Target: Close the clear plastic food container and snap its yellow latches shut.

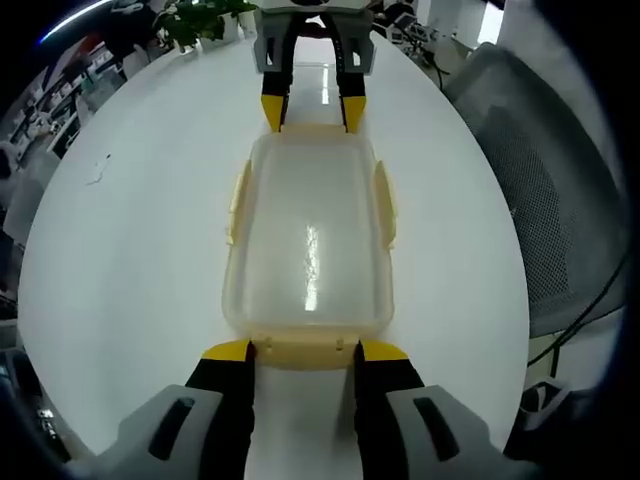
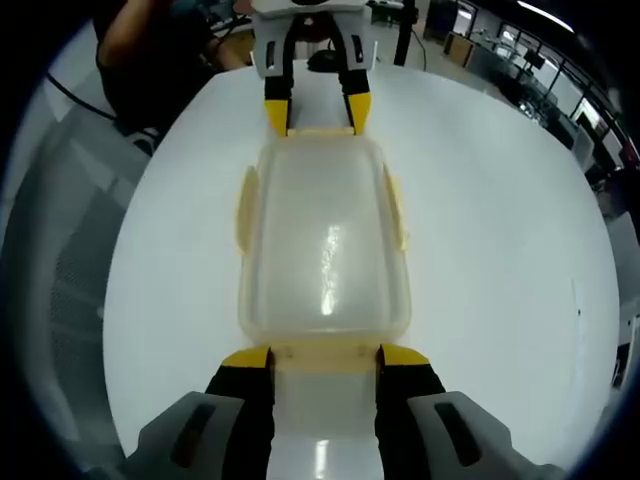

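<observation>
Left gripper (image 1: 300, 350) jaws wide, straddling the 6 o'clock latch (image 1: 303, 352); right gripper (image 1: 312, 108) likewise at 12. I'd press both end latches down together, keeping the container (image 1: 310, 240) centred.

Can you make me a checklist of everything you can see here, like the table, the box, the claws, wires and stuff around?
Surface: white table, glossy, a small mark near its left edge in the left gripper view.
Job's things: clear container with its lid on, lying between the two claws; yellow latches on the long sides stick outward, not snapped down; the end latches cannot be judged.
Clutter: nothing seen on the table besides the container.
Grippers: left claw open, tips at the container's near end; right claw open, tips at the opposite end.
Cables: a dark cable hangs past the table edge.
Surroundings: grey mesh chair, green plant, office desks behind.
</observation>
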A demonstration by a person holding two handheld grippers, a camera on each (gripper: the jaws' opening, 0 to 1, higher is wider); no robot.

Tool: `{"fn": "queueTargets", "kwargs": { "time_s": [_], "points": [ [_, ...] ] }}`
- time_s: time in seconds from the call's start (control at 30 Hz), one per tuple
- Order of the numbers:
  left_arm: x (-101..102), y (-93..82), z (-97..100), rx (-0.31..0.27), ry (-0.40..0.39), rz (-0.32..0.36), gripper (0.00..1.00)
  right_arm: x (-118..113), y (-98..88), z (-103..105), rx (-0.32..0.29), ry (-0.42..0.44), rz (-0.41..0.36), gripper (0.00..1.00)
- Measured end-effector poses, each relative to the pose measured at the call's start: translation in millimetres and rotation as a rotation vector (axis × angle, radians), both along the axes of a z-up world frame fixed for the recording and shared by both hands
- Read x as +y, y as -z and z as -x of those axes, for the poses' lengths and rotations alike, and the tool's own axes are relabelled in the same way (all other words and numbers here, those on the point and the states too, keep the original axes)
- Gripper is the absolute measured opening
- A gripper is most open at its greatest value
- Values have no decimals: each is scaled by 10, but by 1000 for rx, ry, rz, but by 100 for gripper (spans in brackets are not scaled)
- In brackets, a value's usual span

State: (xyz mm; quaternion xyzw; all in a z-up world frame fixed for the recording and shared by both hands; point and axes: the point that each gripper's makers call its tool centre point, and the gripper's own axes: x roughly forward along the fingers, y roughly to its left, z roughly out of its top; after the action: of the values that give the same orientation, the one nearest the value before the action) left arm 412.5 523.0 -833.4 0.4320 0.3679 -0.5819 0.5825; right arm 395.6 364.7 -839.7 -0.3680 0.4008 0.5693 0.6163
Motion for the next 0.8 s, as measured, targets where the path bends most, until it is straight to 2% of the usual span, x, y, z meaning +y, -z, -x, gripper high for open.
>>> {"fn": "queueTargets", "kwargs": {
  "time_s": [0.03, 0.2, 0.53, 0.73, 0.8],
  "points": [
    [21, -8, 8, -5, 6, -10, 37, 34, -16, 15, 13, 16, -27, 38],
    [65, -159, 3, -26, -11, 13, 38, 47, -157, -26, -29, -9, -30, 38],
    [-50, -371, 54, -47, -6, 33, 38, -59, -336, 24, -58, -19, -43, 38],
    [-112, -462, 100, -60, -9, 24, 38, -110, -466, 54, -78, -28, -59, 38],
    [-134, -508, 99, -81, 4, 15, 38, -137, -524, 51, -95, -33, -58, 38]
  ]
}}
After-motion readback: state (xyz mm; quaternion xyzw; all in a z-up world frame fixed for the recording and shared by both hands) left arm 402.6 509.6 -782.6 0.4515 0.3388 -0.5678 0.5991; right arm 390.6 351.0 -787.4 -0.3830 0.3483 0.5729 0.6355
